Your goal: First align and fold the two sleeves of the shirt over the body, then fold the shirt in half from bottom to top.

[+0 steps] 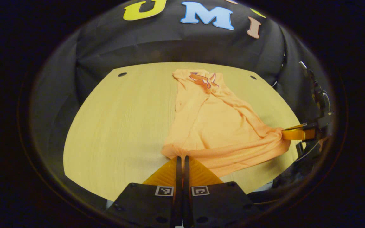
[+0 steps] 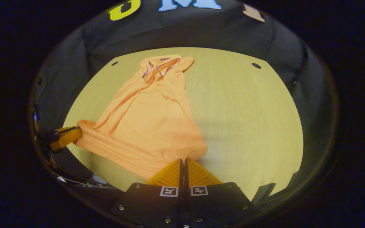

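Gripping the orange shirt (image 1: 214,126) hem corners, left tool (image 1: 182,157) and right tool (image 2: 183,159) are both closed above the worktop (image 1: 122,126).

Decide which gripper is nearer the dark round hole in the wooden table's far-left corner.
Left. Left gripper holds the orange shirt's hem on the hole's side; right gripper farther right.

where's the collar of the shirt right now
The collar lies at the far end of the shirt on the table, toward the booth wall, opposite the hem corners pinched by the left tool and right tool.
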`<state>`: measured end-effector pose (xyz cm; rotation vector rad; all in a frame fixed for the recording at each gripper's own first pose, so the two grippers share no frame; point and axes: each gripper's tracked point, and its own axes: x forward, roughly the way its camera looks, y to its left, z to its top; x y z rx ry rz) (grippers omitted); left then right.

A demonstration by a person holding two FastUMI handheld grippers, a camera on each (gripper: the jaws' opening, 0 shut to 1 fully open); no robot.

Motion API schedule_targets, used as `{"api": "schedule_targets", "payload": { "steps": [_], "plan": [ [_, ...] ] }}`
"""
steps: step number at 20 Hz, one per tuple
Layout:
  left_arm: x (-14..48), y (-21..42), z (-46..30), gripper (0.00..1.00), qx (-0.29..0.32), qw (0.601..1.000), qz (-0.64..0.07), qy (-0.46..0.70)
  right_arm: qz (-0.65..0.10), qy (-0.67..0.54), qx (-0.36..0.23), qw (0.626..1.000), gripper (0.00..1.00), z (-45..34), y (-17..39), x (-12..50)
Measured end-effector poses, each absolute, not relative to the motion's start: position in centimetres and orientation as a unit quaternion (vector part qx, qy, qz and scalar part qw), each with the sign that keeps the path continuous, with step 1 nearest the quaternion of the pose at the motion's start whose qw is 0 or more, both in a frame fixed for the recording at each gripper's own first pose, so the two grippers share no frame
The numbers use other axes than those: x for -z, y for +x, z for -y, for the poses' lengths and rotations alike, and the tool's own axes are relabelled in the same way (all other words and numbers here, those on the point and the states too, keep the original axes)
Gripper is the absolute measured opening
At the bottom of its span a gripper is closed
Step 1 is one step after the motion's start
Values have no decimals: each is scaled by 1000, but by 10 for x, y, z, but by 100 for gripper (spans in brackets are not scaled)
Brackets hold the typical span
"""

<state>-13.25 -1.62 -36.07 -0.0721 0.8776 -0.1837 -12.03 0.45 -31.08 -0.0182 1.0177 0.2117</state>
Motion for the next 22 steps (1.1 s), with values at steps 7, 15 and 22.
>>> {"api": "schedule_targets", "payload": {
  "steps": [7, 15, 22],
  "plan": [
    [316, -30, 9, 7, 87, 923, -371, -50, -423, 1, -104, 900, 0, -8, -24, 258],
    [297, 101, -1, 6, 80, 942, -320, -70, -363, 2, -112, 925, 0, -18, 100, 224],
    [297, 220, -10, 6, 81, 955, -276, -69, -318, 12, -115, 941, 0, -26, 203, 216]
  ]
}}
